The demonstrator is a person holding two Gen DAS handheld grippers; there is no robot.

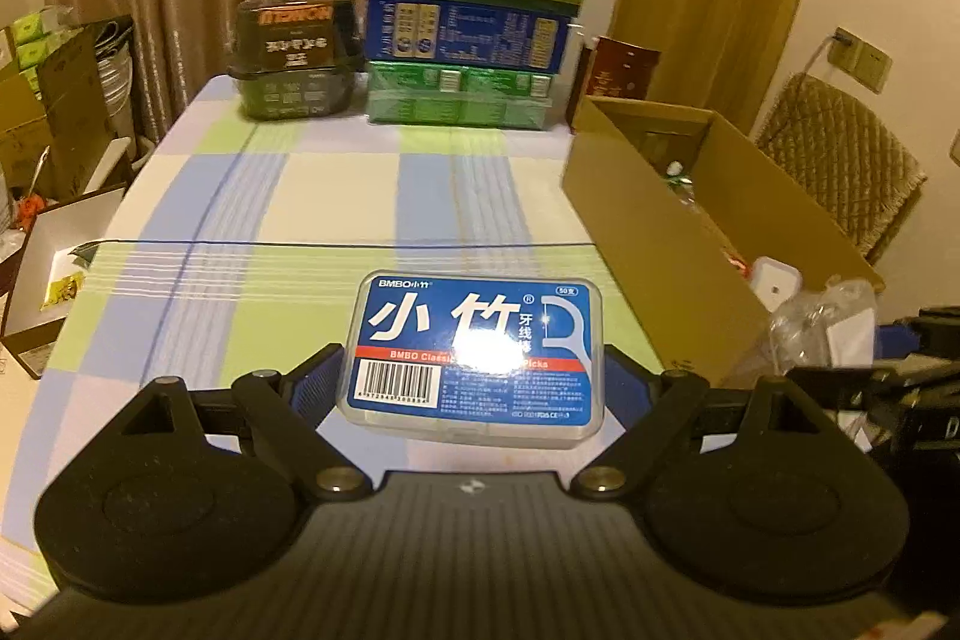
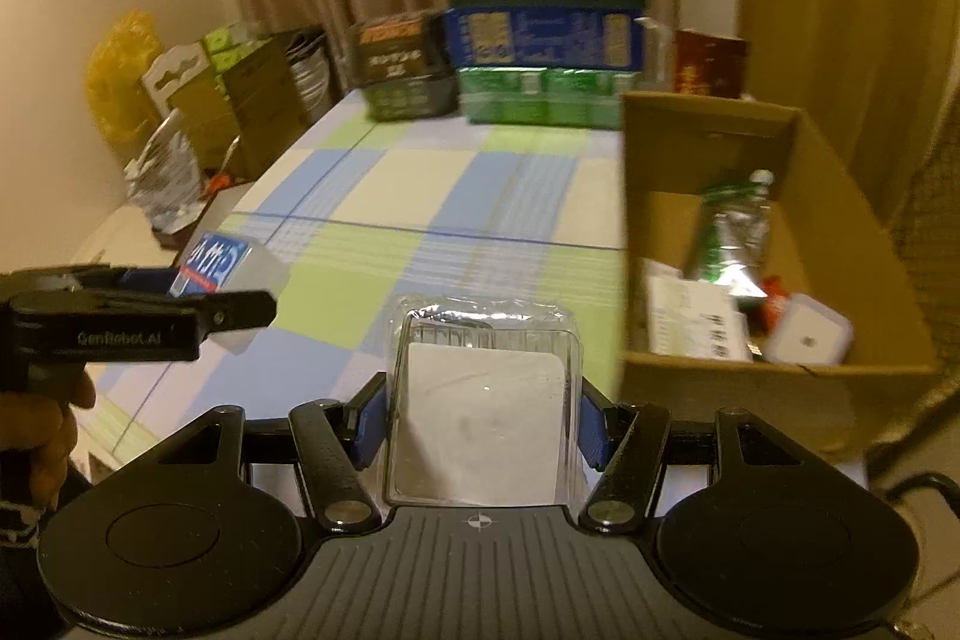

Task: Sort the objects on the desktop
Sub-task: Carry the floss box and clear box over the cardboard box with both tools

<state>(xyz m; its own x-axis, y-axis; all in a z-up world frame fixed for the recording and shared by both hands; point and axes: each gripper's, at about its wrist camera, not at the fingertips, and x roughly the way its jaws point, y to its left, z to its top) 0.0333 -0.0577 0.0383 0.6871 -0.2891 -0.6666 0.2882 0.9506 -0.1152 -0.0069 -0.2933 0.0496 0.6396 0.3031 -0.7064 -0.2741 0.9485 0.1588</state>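
Notably blue-labelled floss box (image 1: 471,358), clear-lidded

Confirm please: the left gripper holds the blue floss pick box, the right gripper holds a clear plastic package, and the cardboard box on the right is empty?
Not quite. The cardboard box is not empty: the right wrist view shows a green bottle and other items inside. The rest is right.

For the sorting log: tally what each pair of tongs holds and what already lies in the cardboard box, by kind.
Floss pick box, in the left tongs: 1
Clear plastic pack, in the right tongs: 1
In the cardboard box:
Green tube: 1
White paper packet: 1
Small white case: 1
Total: 5
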